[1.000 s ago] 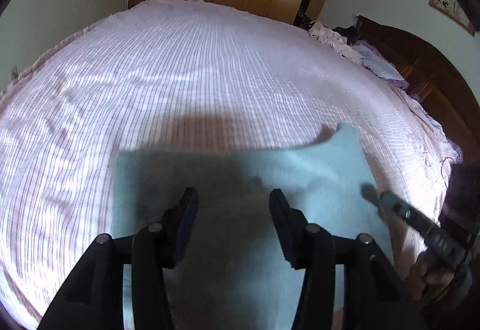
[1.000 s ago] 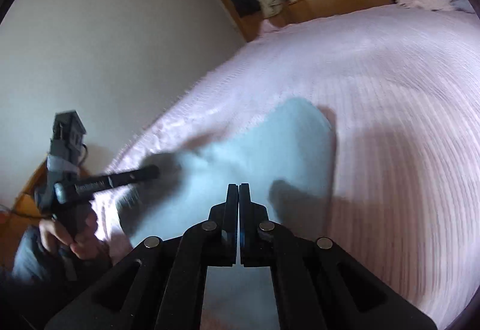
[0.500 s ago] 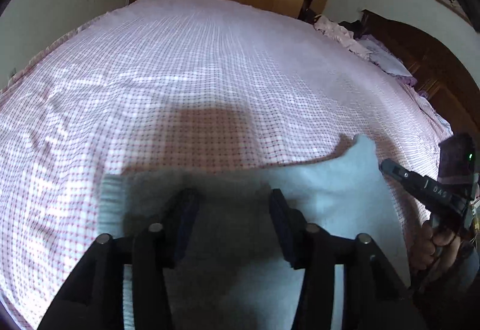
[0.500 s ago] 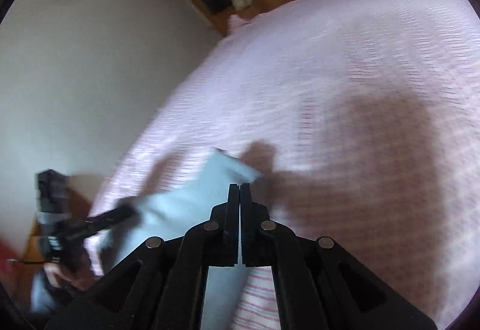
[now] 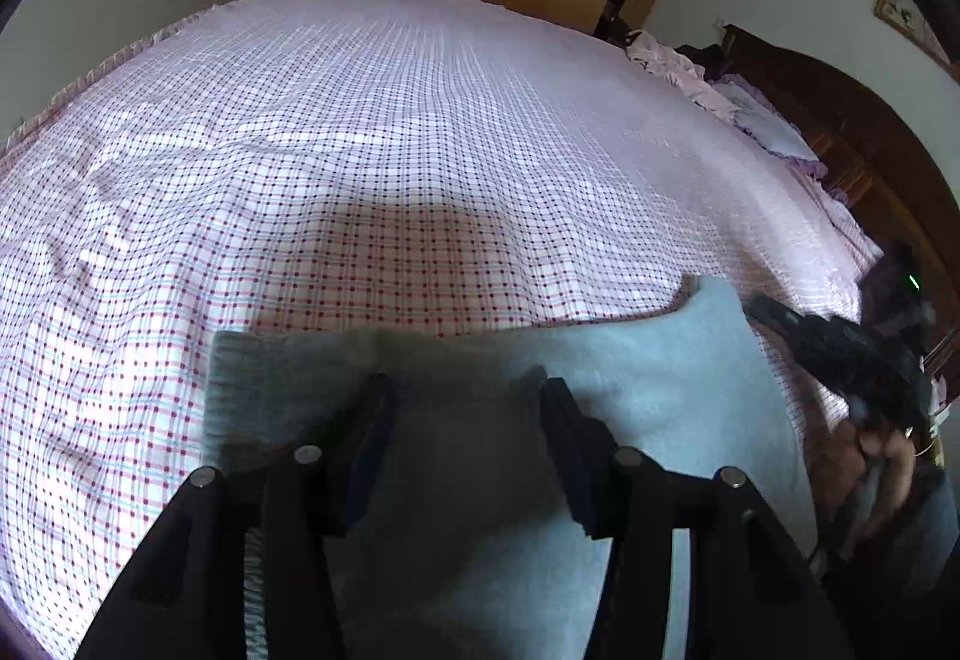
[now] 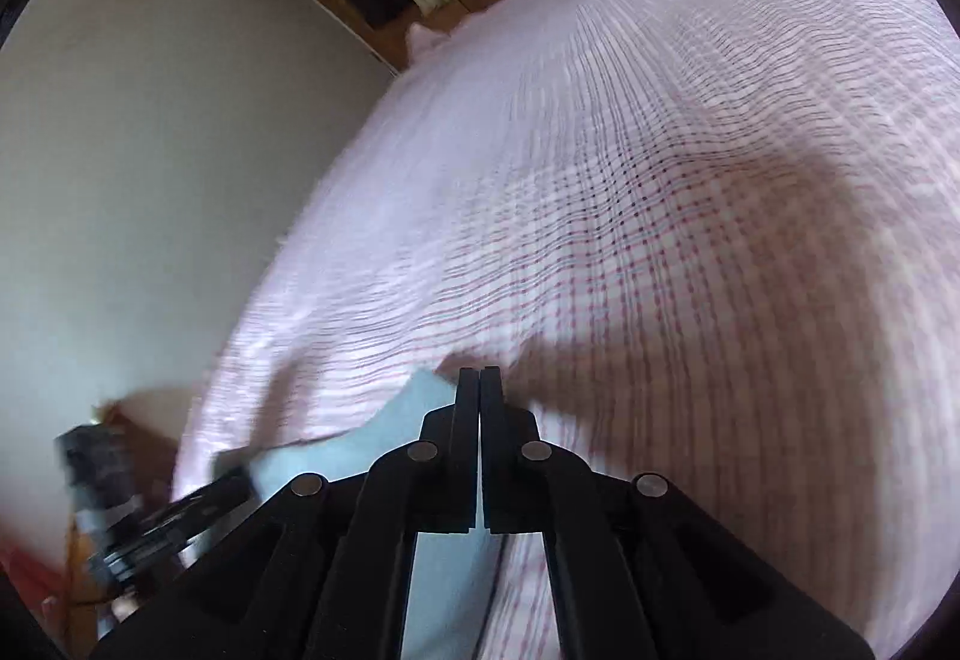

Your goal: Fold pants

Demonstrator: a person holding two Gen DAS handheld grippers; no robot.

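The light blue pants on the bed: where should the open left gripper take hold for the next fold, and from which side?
Judging from the left wrist view, grip the pants at the far-left corner, where a ribbed edge lies flat on the checked bedsheet. Come in from the left, low over the sheet, so one finger of the left gripper can slide under that free edge.

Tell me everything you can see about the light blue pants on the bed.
The pants are pale blue-grey, of soft, fleecy-looking cloth, lying flat on the pink checked bedsheet near its front edge. A ribbed band runs along their left end. The far right corner rises to a small point. The left tool hovers above them with its fingers apart, shading the middle. The right tool is shut at that far corner; whether it pinches the cloth is unclear.
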